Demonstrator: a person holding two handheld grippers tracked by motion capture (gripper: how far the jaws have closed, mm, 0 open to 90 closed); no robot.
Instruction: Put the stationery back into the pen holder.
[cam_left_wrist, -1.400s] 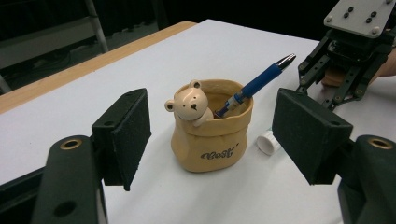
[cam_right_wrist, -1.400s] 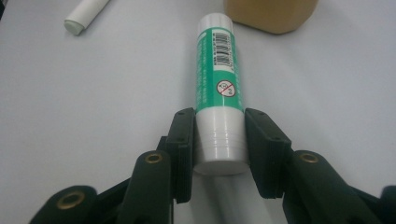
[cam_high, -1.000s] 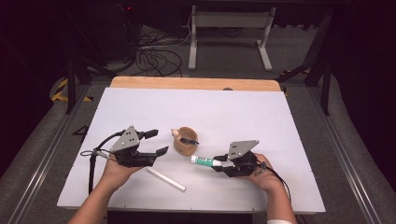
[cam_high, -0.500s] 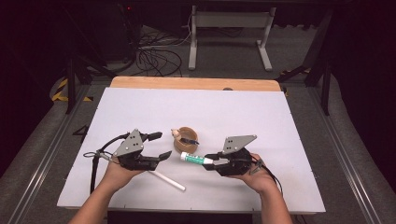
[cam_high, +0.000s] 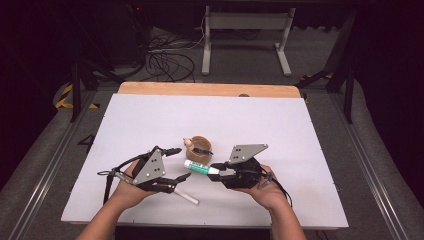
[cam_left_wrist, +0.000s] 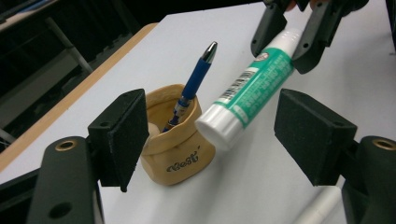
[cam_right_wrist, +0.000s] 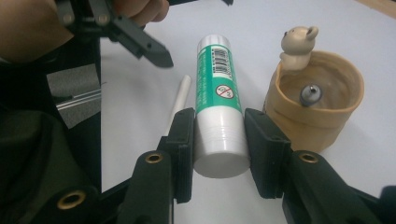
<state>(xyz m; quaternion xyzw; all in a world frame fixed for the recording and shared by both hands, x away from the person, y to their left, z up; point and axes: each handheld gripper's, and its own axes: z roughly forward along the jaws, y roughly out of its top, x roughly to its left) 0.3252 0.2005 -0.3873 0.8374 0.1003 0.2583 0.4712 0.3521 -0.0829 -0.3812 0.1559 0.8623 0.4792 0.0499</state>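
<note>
My right gripper (cam_right_wrist: 219, 140) is shut on the white bottom end of a green and white glue stick (cam_right_wrist: 217, 88), held roughly level above the table. In the high view the glue stick (cam_high: 196, 167) points left from the right gripper (cam_high: 216, 170) toward my left gripper (cam_high: 181, 163). The left gripper (cam_left_wrist: 217, 140) is open; the glue stick's (cam_left_wrist: 252, 88) free white end sits in the gap between its pads (cam_left_wrist: 123, 135), touching neither. A tan cup (cam_left_wrist: 180, 154) holding a blue pen (cam_left_wrist: 194, 88) stands just behind.
The cup (cam_right_wrist: 322, 112) carries a small bear figure (cam_right_wrist: 297, 42) on its rim. A white stick (cam_high: 187, 197) lies on the white table (cam_high: 300, 130) by the left hand. A wooden strip (cam_high: 210, 89) edges the far side; cables and a stand are on the floor beyond.
My right gripper has carried the glue stick up and to the left, toward the left gripper and the cup. The left gripper has shifted slightly to the right, still open.
</note>
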